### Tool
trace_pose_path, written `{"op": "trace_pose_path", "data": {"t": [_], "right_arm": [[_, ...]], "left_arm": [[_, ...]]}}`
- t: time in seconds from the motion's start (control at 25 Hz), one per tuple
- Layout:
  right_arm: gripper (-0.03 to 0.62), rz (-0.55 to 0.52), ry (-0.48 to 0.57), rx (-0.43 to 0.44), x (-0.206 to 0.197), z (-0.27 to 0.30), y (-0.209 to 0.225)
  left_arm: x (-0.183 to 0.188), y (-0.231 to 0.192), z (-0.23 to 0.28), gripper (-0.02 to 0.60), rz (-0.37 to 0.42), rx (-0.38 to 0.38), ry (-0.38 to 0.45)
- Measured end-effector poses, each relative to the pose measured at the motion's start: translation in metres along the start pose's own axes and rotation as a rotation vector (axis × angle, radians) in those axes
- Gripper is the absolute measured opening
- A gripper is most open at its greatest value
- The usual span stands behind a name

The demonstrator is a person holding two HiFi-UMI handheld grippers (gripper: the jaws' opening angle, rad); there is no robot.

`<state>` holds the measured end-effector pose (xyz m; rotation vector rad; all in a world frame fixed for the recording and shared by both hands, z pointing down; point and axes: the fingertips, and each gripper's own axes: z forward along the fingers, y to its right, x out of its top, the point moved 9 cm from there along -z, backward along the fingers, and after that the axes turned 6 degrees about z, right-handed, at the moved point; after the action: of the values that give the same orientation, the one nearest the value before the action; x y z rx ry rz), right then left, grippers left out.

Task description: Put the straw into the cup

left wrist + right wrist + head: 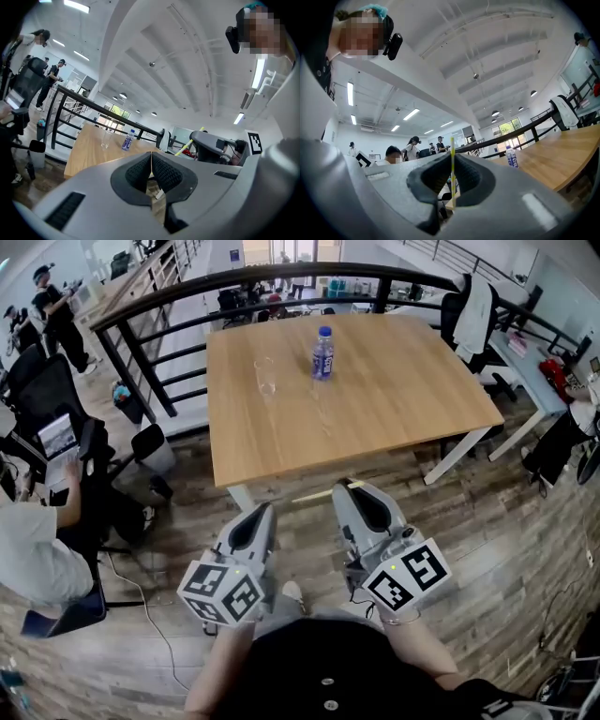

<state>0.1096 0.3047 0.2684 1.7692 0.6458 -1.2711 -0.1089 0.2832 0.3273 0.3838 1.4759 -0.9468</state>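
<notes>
Straw [452, 145] pinched in my right gripper's [452, 161] jaws, left gripper's [151, 161] jaws closed on nothing; cup [265, 377] stands near the counter's [394, 409] far edge, insertion not yet begun

The lower end of the straw [452, 146] disappears within the right tongs [452, 161]; the label on the bottle [322, 352] is too small to read.

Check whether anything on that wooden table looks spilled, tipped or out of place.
Nothing stands out. The clear cup and blue-labelled water bottle stand upright on the wooden table, no spill. The thin yellow straw is clamped in the right gripper.
</notes>
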Motion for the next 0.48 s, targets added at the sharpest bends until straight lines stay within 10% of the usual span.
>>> {"op": "trace_pose_path", "data": {"t": [0.48], "right_arm": [[0.014, 0.001, -0.015, -0.052, -0.018, 0.077, 0.011]], "left_arm": [[0.014, -0.075, 0.037, 0.020, -0.021, -0.044, -0.029]]}}
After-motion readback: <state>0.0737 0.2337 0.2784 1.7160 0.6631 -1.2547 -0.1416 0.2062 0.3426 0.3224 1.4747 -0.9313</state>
